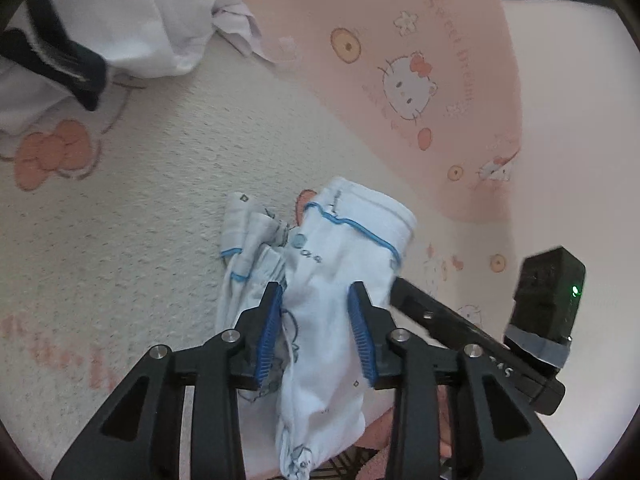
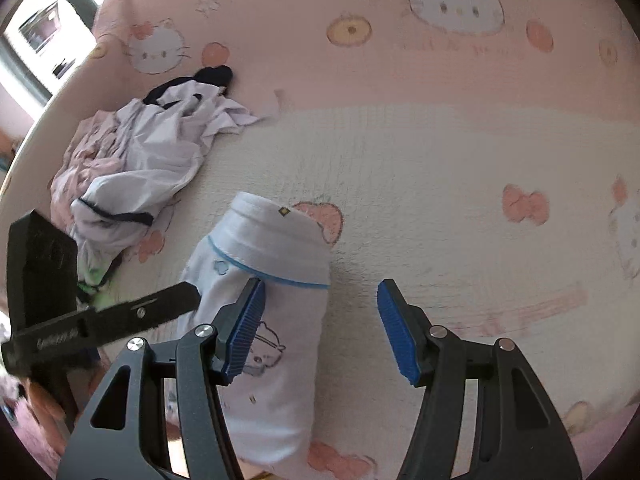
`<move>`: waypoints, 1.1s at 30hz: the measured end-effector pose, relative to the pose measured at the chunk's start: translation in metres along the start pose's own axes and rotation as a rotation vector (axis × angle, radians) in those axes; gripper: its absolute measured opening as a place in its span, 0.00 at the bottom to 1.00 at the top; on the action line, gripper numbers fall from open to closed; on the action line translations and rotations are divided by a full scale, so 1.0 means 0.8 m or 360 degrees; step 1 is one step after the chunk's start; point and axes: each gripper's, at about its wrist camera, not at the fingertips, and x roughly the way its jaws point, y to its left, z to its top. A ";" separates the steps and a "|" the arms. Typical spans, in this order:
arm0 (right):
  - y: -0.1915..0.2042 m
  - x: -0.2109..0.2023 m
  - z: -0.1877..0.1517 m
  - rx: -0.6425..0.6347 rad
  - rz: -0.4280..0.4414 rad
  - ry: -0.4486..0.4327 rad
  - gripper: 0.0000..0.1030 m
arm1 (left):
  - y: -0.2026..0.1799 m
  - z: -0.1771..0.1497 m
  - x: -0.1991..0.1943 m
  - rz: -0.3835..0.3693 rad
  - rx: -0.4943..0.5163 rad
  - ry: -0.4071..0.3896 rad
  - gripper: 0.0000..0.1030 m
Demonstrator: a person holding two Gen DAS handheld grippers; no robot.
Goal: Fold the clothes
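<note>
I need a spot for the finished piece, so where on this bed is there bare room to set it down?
The cream blanket is bare to the right of the white garment with blue trim, out to the pink sheet beyond it. In the left wrist view, the stretch between the garment and the orange bow print is also free. The far left is crowded with the heap of unfolded clothes.

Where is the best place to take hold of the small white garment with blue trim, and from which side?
Probably grip the white garment with blue trim at its thick folded waistband end, coming from above. That end stands raised off the blanket, and the rest lies flat and limp.
</note>
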 end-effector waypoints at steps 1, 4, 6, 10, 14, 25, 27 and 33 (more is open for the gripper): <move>0.001 0.008 0.000 0.0002 0.0012 0.0023 0.58 | -0.004 -0.001 0.001 0.0025 0.0034 -0.0006 0.19; 0.005 0.026 -0.001 0.0004 0.0047 0.0072 0.58 | -0.021 -0.005 -0.006 0.0141 0.0144 -0.0062 0.13; 0.007 0.028 -0.002 -0.0002 0.0071 0.0081 0.58 | -0.029 -0.009 -0.019 0.0209 0.0191 -0.0122 0.13; 0.014 0.027 -0.003 -0.0022 0.0097 0.0066 0.58 | -0.027 -0.013 -0.045 0.0350 0.0206 -0.0169 0.13; 0.025 0.008 -0.005 -0.0062 0.0055 -0.0048 0.58 | 0.006 -0.008 -0.022 0.0482 0.0079 -0.0020 0.36; 0.007 0.005 -0.004 -0.0035 0.0003 -0.0053 0.58 | -0.054 0.011 -0.048 0.0384 0.0476 -0.0290 0.37; 0.005 0.022 -0.008 -0.0030 -0.0001 0.0014 0.59 | -0.054 0.015 -0.019 0.0389 0.0481 -0.0215 0.37; -0.014 0.043 -0.010 0.0053 -0.0011 0.0068 0.70 | -0.026 0.023 0.013 0.0553 0.0390 -0.0141 0.35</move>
